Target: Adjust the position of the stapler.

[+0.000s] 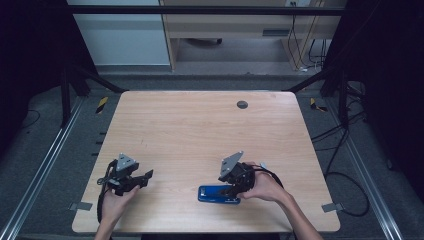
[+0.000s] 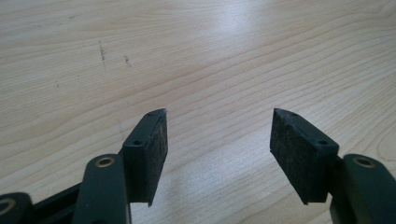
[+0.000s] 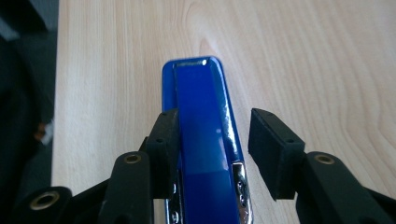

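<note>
— Blue stapler (image 3: 203,140), lying flat on the wooden table (image 1: 200,125) near the front edge, right of the middle. Do you see it from above too?

— Yes, in the high view the stapler (image 1: 218,194) lies lengthwise along the front edge, with the right gripper (image 1: 234,189) over its right end and the right hand (image 1: 267,187) behind that.

— How do the jaws stand on that side?

— Apart. The right gripper (image 3: 215,140) has the stapler between its 2 black jaws. The left-hand pad in that view lies against the stapler's side or very nearly so; the other pad stands clear of it, with bare wood in the gap. No clamp.

— And the other hand?

— The left gripper (image 1: 145,176) sits low over the table's front left part, well apart from the stapler, held by the left hand (image 1: 116,200). A grey plate (image 1: 126,162) is on top of it.

— Open or closed?

— Spread wide. In the left gripper view, the left gripper (image 2: 217,140) shows only wood grain between its pads.

— Anything else on the table?

— A small dark round grommet (image 1: 242,104) near the far edge.
</note>
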Tool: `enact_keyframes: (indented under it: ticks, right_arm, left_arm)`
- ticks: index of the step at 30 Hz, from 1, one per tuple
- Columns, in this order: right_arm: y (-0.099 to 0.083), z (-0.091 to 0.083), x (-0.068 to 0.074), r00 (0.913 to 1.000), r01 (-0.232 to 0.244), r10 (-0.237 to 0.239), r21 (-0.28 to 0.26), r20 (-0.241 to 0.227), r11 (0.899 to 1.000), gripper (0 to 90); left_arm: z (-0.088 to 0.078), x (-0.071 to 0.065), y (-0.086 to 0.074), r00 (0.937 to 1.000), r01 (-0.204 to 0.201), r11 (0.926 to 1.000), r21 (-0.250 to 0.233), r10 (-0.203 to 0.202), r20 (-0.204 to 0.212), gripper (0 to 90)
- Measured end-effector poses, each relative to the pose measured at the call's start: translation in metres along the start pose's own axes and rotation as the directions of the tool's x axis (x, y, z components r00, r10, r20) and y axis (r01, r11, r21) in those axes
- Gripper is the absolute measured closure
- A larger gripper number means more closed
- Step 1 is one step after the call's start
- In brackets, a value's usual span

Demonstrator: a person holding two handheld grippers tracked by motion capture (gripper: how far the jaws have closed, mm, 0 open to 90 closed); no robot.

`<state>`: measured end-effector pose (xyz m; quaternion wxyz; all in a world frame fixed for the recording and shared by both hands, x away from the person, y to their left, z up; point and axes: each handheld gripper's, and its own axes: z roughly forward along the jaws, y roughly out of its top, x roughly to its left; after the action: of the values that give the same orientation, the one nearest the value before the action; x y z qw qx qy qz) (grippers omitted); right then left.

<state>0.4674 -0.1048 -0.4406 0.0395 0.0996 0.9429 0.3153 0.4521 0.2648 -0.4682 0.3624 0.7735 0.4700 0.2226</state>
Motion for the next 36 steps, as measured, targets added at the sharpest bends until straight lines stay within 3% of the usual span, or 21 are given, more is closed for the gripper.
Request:
enact_keyframes:
  ticks: [3,7,9,12,15,16,19,21,24,25,26,28,32,35,36]
  right_arm:
    - [-0.006,-0.01,0.0,0.9979,-0.057,0.059,-0.069,0.025,0.996,51.7]
    - [-0.014,-0.026,0.001,0.9879,-0.119,0.137,-0.203,0.074,0.972,51.3]
    - [-0.018,-0.034,0.002,0.975,-0.141,0.177,-0.241,0.135,0.96,54.8]
    - [-0.025,-0.045,0.002,0.9503,-0.207,0.263,-0.29,0.167,0.934,52.3]
    - [-0.033,-0.051,0.005,0.9346,-0.207,0.273,-0.277,0.228,0.938,50.9]
    - [-0.033,-0.051,0.005,0.9346,-0.207,0.273,-0.277,0.228,0.938,50.9]
    - [-0.046,-0.053,0.01,0.91,-0.202,0.294,-0.305,0.293,0.931,48.3]
    - [-0.05,-0.055,0.01,0.9091,-0.213,0.304,-0.308,0.285,0.927,48.0]
    - [-0.065,-0.058,0.013,0.8746,-0.27,0.382,-0.355,0.299,0.895,44.7]
    - [-0.065,-0.058,0.013,0.8746,-0.27,0.382,-0.355,0.299,0.895,44.7]
    - [-0.071,-0.059,0.015,0.8609,-0.266,0.39,-0.365,0.327,0.892,48.5]
    - [-0.076,-0.06,0.017,0.856,-0.288,0.408,-0.364,0.317,0.886,53.2]
    - [-0.083,-0.063,0.023,0.83,-0.29,0.437,-0.4,0.347,0.869,60.1]
    - [-0.085,-0.063,0.027,0.815,-0.309,0.454,-0.392,0.36,0.867,66.2]
    - [-0.085,-0.063,0.028,0.8169,-0.32,0.461,-0.394,0.346,0.862,68.9]
  left_arm:
    - [-0.001,-0.003,0.002,0.9999,-0.01,0.9999,-0.005,0.01,0.012,37.5]
    - [-0.001,-0.008,0.004,0.9994,-0.019,0.9998,-0.012,0.019,0.03,38.1]
    - [-0.002,-0.01,0.005,0.999,-0.024,0.9996,-0.017,0.024,0.036,38.3]
    - [-0.003,-0.015,0.007,0.9984,-0.033,0.9992,-0.022,0.034,0.046,38.4]
    - [-0.003,-0.019,0.009,0.9979,-0.037,0.9989,-0.03,0.038,0.052,38.4]
    - [-0.003,-0.019,0.009,0.9979,-0.037,0.9989,-0.03,0.038,0.052,38.4]
    - [-0.005,-0.022,0.011,0.9968,-0.05,0.9982,-0.034,0.052,0.06,38.4]
    - [-0.005,-0.023,0.011,0.9969,-0.046,0.9982,-0.038,0.048,0.062,38.4]
    - [-0.008,-0.027,0.014,0.9962,-0.046,0.9975,-0.054,0.049,0.072,38.4]
    - [-0.008,-0.027,0.014,0.9962,-0.046,0.9975,-0.054,0.049,0.072,38.4]
    - [-0.01,-0.029,0.016,0.9955,-0.051,0.9967,-0.063,0.056,0.077,38.4]
    - [-0.012,-0.032,0.019,0.9943,-0.063,0.9956,-0.069,0.069,0.081,38.4]
    - [-0.015,-0.038,0.026,0.9919,-0.078,0.9935,-0.082,0.086,0.094,39.5]
    - [-0.017,-0.044,0.031,0.988,-0.097,0.9912,-0.091,0.107,0.111,41.1]
    - [-0.018,-0.046,0.033,0.9858,-0.112,0.9896,-0.09,0.122,0.116,42.0]
